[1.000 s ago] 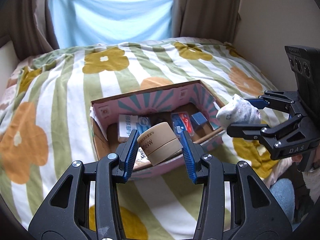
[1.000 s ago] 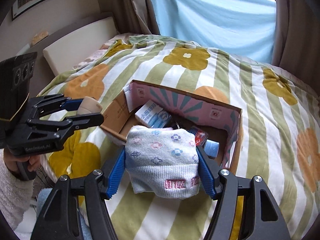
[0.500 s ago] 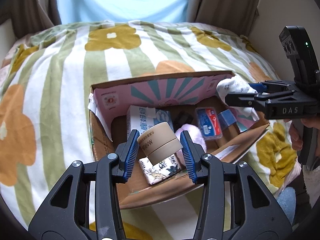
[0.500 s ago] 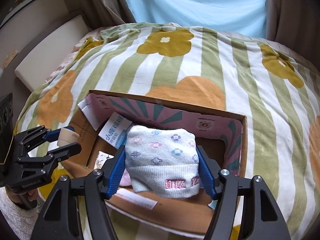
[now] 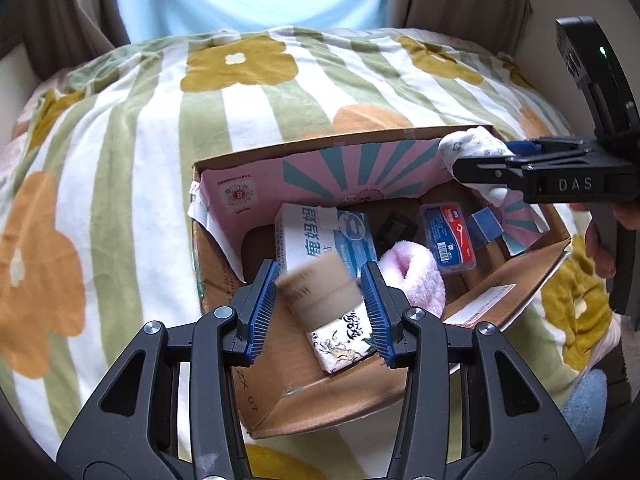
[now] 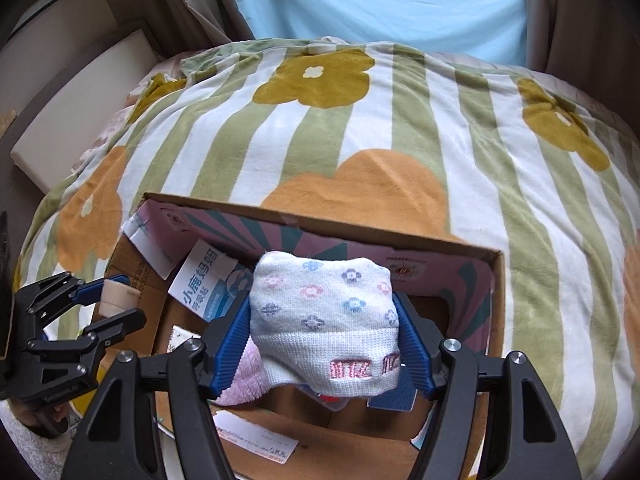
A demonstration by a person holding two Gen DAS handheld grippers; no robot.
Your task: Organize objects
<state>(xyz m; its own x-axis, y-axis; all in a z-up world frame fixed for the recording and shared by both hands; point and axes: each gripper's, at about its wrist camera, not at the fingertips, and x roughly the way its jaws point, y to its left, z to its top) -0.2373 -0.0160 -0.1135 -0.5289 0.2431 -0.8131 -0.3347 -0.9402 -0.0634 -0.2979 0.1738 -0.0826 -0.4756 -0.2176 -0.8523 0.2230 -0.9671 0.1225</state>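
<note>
An open cardboard box [image 5: 224, 184] with a pink and teal lining sits on the bed; it also shows in the right wrist view [image 6: 494, 280]. My left gripper [image 5: 320, 308] is over the box's near left part. Its jaws stand slightly wider than a tan round jar [image 5: 320, 292], which is motion-blurred between them. My right gripper [image 6: 324, 344] is shut on a white floral knit sock [image 6: 324, 312] and holds it above the box's right side. The sock [image 5: 472, 146] and right gripper [image 5: 480, 160] also show in the left wrist view.
Inside the box lie a white and blue carton [image 5: 320, 240], a pink fluffy item [image 5: 416, 276], a red and blue packet [image 5: 448, 240], a small blue box [image 5: 486, 226] and a patterned pack [image 5: 344, 340]. A green striped floral blanket [image 5: 120, 160] surrounds the box.
Both grippers have moved forward over the box. The left jaws have widened a little and the jar between them now looks blurred, as if slipping down.
</note>
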